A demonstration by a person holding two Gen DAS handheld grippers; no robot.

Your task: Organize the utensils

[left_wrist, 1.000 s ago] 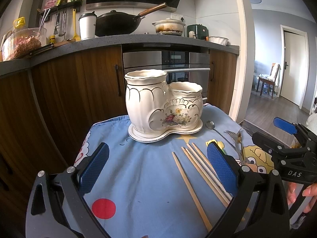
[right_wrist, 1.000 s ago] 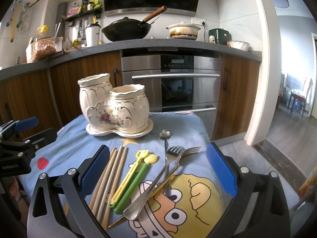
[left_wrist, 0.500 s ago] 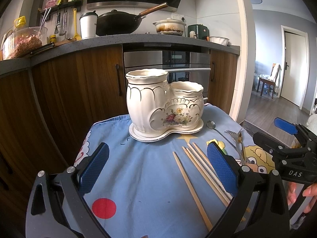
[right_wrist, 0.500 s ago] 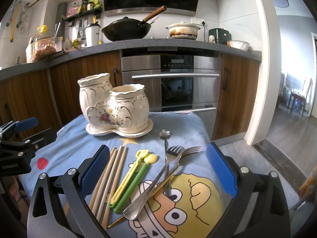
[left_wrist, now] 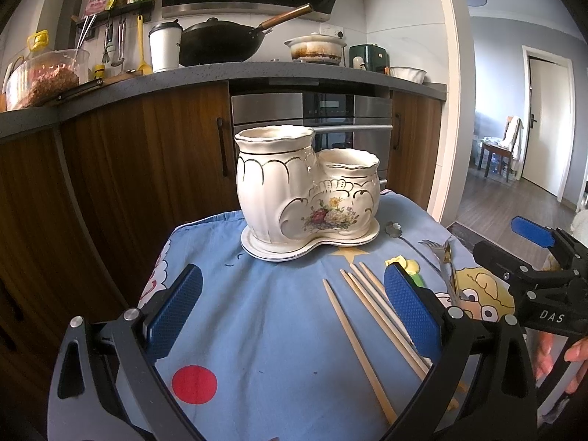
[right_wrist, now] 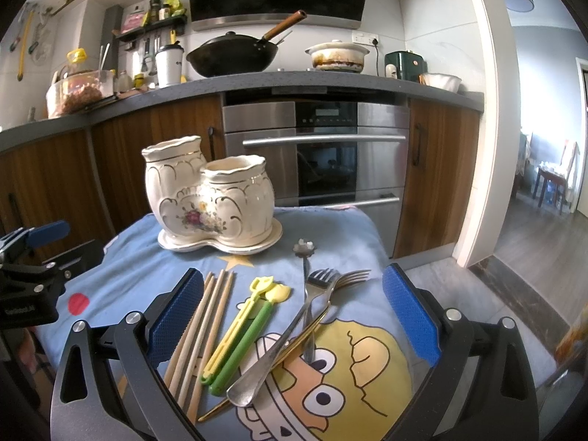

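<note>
A blue cartoon-print cloth [right_wrist: 352, 231] covers the desk; its far edge lies close before the oven front [right_wrist: 316, 154], and its right side drops off toward open floor. The cream double-pot ceramic holder [right_wrist: 209, 202] stands upright on its saucer near the far edge, both mouths unobstructed, with bare cloth to its left. Nearer lie the wooden chopsticks [right_wrist: 204, 327], a yellow and a green clip [right_wrist: 242, 334], and crossed forks and spoons [right_wrist: 312, 312], bunched and partly overlapping. The right gripper [right_wrist: 292, 327] hovers over them, fingers [right_wrist: 409, 316] spread wide and holding nothing. The left gripper [left_wrist: 292, 312] is likewise wide open and empty, over bare cloth beside the chopsticks.
</note>
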